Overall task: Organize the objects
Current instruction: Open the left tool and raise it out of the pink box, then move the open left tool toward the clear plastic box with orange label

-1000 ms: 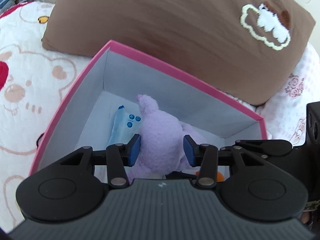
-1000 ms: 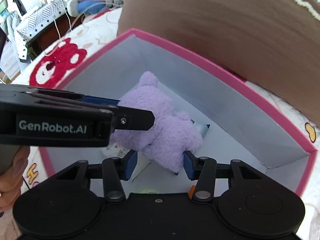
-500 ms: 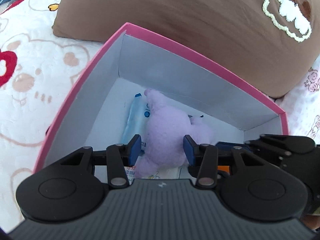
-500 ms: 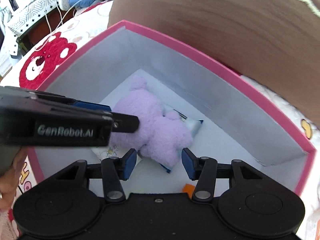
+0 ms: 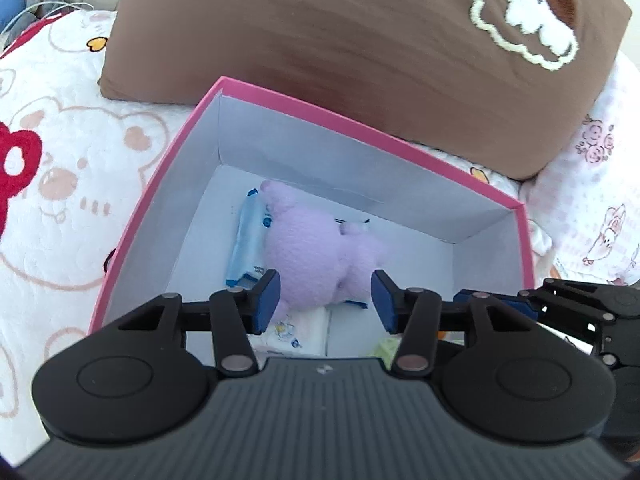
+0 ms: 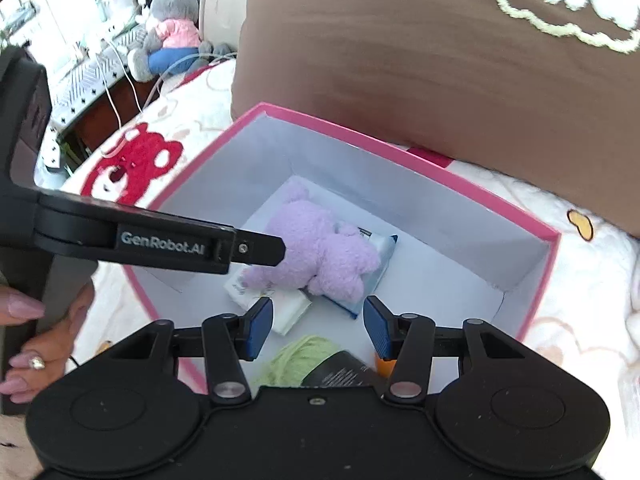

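Left tongs [image 5: 326, 300] spread wide at lower centre of the left wrist view, blue pads [image 5: 267, 300] apart, nothing between them. They hang above the pink box [image 5: 136, 216], and the purple plush [image 5: 316, 256] shows in the gap between the pads, lying on the box floor below.

Right tongs [image 6: 318, 328] spread wide too, low in the right wrist view, pads [image 6: 258, 328] apart and gripping nothing, poised over the near end of the same box [image 6: 536, 276]. Under these pads a green bundle [image 6: 298, 360], a dark packet [image 6: 340, 374] partly hidden by the tongs' body, and a bit of orange [image 6: 382, 364] sit at the box's near end.

The plush [image 6: 316, 252] lies mid-box on its side, resting on top of a blue-and-white pack [image 6: 376, 264] that pokes out to its right in this view. A white tissue pack [image 6: 280, 304] lies just below the plush, touching it. In the left wrist view the blue pack [image 5: 246, 248] shows along the plush's left side and the tissue pack [image 5: 298, 330] just under it.

The left tongs' finger [image 6: 160, 242] crosses the left of the right wrist view, marked GenRobot.AI, its tip over the plush's edge; whether it touches, cannot tell. A hand [image 6: 36, 340] grips that tool at the far left.

Box sits on a white bear-print blanket [image 5: 60, 152], its far corner against a brown pillow [image 5: 360, 48] across the top of frame. Upper left of the right wrist view: a grey plush [image 6: 168, 28] by a side table.
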Available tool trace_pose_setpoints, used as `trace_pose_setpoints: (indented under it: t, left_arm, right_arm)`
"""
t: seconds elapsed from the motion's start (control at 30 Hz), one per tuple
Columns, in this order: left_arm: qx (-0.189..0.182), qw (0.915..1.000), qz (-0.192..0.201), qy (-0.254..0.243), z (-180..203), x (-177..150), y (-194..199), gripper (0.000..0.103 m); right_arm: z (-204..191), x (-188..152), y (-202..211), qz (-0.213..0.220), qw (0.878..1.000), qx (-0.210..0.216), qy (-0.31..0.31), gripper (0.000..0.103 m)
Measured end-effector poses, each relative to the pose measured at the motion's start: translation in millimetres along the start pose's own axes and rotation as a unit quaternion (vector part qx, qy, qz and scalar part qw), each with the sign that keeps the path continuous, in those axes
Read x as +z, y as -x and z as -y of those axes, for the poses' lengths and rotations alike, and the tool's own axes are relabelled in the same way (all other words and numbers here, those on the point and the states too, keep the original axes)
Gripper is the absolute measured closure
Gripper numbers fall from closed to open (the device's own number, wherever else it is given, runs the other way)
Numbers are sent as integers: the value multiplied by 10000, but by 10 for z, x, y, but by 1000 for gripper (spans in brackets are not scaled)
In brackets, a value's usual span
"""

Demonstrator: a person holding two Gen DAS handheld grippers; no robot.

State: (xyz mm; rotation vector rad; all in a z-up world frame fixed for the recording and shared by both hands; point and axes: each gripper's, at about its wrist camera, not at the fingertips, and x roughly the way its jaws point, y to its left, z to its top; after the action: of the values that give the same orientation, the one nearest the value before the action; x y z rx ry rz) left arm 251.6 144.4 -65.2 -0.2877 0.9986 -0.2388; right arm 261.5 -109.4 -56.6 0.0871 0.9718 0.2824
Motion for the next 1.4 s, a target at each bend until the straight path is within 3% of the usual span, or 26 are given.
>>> trace_pose_setpoints:
  t: [0.17, 0.47, 0.73, 1.07, 1.4]
  left_arm:
    - [-119, 9999, -33, 74, 151, -104, 227, 54]
    - [232, 9988, 149, -394, 443, -216, 621, 53]
    - [45, 9990, 38, -443, 558, -265, 1019, 48]
    - [257, 9968, 134, -750, 812, -453, 1473, 46]
    - [206, 9947, 122, -1000, 927, -816, 1888, 45]
  right_arm:
    - [-79, -82, 205, 169, 9998, 70, 19, 48]
    - [-100, -203, 612, 250, 9997, 9, 23, 48]
    - [-147, -295, 999, 317, 9992, -143, 212, 46]
    - [-340, -478, 1389, 460, 9981, 0, 418, 45]
    - [-579, -715, 1777, 578, 9955, 59, 744, 32]
